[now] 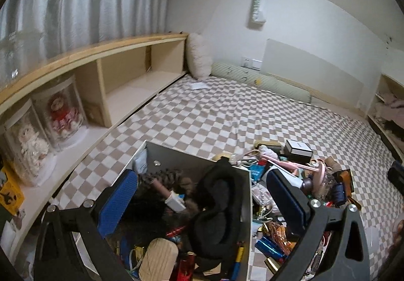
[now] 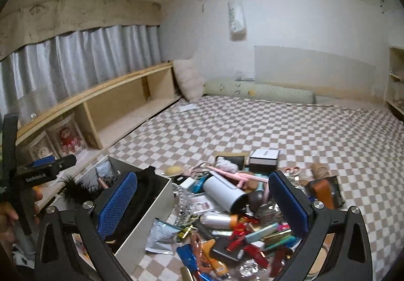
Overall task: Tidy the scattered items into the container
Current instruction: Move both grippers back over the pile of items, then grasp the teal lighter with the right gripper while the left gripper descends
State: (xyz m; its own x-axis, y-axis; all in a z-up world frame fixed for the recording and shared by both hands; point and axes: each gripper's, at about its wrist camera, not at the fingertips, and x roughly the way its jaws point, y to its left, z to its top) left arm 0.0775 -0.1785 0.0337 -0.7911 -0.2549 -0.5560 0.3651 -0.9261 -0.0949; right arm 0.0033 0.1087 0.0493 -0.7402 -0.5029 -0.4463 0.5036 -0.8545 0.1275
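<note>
Both grippers, left gripper (image 1: 202, 202) and right gripper (image 2: 202, 202), gape wide above checkered bedding (image 2: 252, 124) beside curtains (image 2: 88, 54)

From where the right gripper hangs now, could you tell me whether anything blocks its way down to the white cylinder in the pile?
Nothing visible does. The right gripper is open above the pile with the white cylinder lying between its fingers, uncovered on top; only a pink tool rests across its far end.

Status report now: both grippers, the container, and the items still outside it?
Left gripper open, empty, above the container. Right gripper open, empty, above the scattered pile. Container already crowded, black garment draped over its wall. Many items still outside on the checkered sheet.
</note>
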